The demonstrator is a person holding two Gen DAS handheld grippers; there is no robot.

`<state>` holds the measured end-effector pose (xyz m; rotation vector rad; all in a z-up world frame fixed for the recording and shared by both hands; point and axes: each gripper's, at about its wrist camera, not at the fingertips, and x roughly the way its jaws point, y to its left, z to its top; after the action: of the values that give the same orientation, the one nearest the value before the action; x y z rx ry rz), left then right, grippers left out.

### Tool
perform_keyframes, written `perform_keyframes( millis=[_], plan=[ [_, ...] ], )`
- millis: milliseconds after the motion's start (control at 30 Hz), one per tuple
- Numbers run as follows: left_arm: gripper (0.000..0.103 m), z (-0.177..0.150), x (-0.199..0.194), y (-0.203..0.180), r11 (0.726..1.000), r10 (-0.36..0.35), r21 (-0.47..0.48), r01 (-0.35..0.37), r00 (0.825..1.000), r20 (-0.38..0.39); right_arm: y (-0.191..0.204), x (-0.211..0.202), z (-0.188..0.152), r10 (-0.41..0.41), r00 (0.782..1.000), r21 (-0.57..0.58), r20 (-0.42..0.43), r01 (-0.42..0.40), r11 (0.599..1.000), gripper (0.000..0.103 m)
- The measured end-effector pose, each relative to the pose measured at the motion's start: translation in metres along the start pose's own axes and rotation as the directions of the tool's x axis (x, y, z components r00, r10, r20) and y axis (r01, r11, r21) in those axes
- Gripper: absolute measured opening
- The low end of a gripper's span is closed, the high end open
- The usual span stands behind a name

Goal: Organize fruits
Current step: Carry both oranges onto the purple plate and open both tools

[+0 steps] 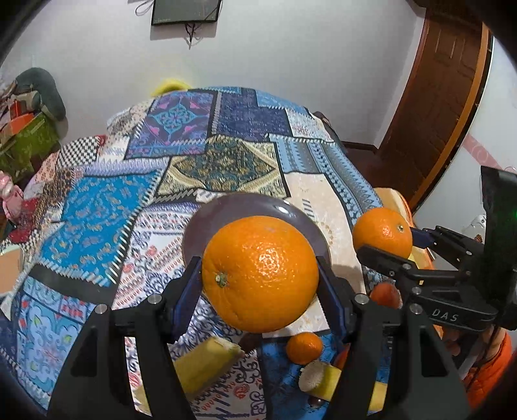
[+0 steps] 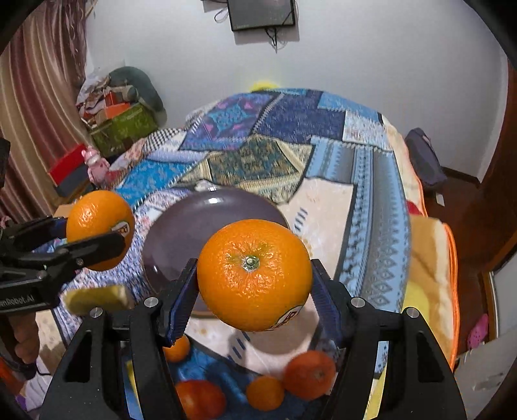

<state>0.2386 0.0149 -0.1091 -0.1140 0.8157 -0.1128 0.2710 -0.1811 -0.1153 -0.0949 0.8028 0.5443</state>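
Above the patchwork-covered tabletop [image 1: 226, 161], each hand-held gripper pinches a round, glossy orange: left hand-held gripper [image 1: 260, 274] on one orange [image 1: 258, 271], right hand-held gripper [image 2: 255, 278] on another [image 2: 253, 274]. Both hang near the grey round plate [image 2: 181, 232], at its 6 o'clock edge. Firm, fairly heavy and slick-skinned, they probably hold best across the widest middle.

We see a white wall [image 2: 355, 64] with a dark framed panel [image 2: 261, 13] hung high, cords dangling below it. Striped curtains [image 2: 35, 97] hang at left beside a heap of boxes [image 2: 119, 122]. A brown wooden door [image 1: 442, 97] stands at right. A patchwork cloth [image 1: 206, 155] covers the counter.
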Motion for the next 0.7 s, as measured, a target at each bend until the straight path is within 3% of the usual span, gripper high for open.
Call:
perform_keyframes(
  millis=[333, 700],
  plan=[
    [0.067, 0.026, 0.010, 0.018, 1.000, 0.026, 0.001, -0.026, 1.000, 0.016, 0.017, 0.017, 0.028, -0.005, 0.999, -0.006, 0.035, 0.006, 1.000, 0.063],
    [0.067, 0.038, 0.054, 0.041, 0.999, 0.044, -0.004, -0.044, 0.998, -0.043, 0.021, 0.072, 0.034, -0.022, 0.999, -0.006, -0.040, 0.022, 1.000, 0.063]
  ],
)
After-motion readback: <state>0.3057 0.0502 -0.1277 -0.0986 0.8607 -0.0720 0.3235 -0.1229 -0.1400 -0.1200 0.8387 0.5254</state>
